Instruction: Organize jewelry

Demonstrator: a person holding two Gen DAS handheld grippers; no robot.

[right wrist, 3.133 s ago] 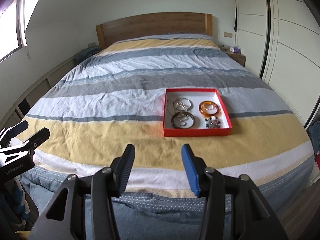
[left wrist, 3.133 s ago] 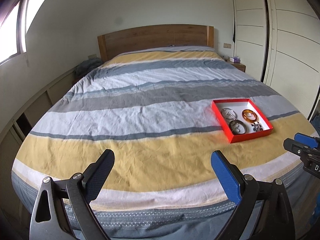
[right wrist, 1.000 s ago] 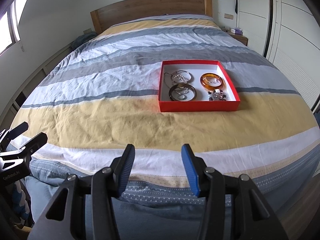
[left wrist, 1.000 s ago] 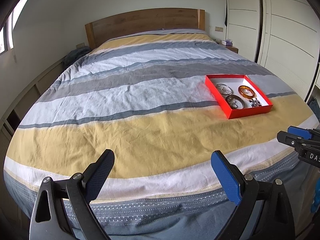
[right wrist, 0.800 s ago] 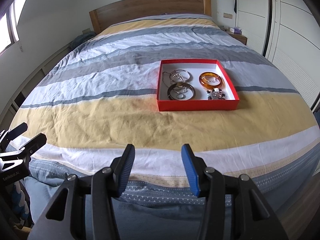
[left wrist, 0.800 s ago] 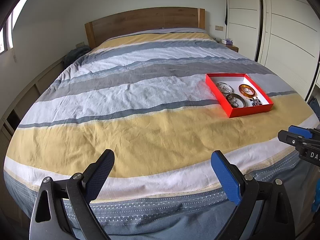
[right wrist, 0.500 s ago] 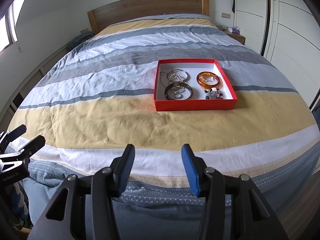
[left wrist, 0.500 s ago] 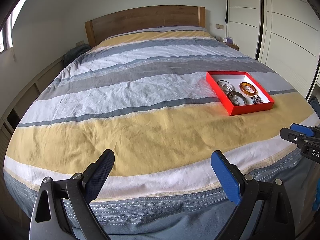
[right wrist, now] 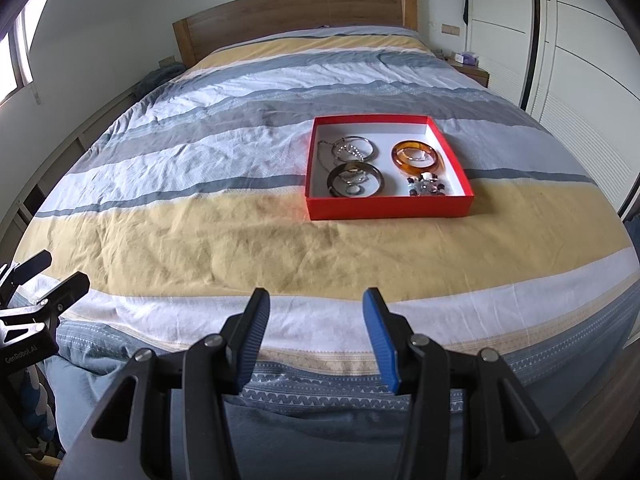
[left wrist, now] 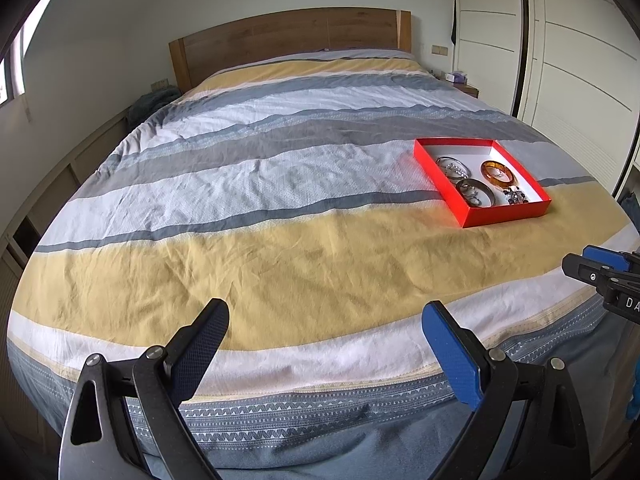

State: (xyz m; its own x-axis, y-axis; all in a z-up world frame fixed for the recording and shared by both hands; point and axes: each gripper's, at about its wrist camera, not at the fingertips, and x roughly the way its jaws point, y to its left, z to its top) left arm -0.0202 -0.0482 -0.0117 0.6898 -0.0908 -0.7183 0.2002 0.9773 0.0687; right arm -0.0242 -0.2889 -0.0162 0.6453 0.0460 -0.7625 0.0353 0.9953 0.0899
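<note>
A red shallow box (right wrist: 388, 207) with a white inside lies on the striped bed, also in the left wrist view (left wrist: 504, 213) at the right. In it lie a silver bangle with a chain (right wrist: 354, 149), a dark bangle (right wrist: 355, 179), an amber bangle (right wrist: 417, 155) and a beaded piece (right wrist: 426, 186). My right gripper (right wrist: 316, 312) is open and empty at the bed's foot, well short of the box. My left gripper (left wrist: 324, 322) is open wide and empty, to the left of the box.
The bed (right wrist: 200, 216) has a striped yellow, white and grey cover and a wooden headboard (right wrist: 296, 12). White wardrobe doors (right wrist: 580, 60) stand on the right, with a nightstand (right wrist: 468, 66) beside the bed. A low shelf (left wrist: 48, 184) runs along the left wall.
Both grippers have moved closer to the bed and a little higher, so the red box looks larger and nearer. Both stay open and empty.
</note>
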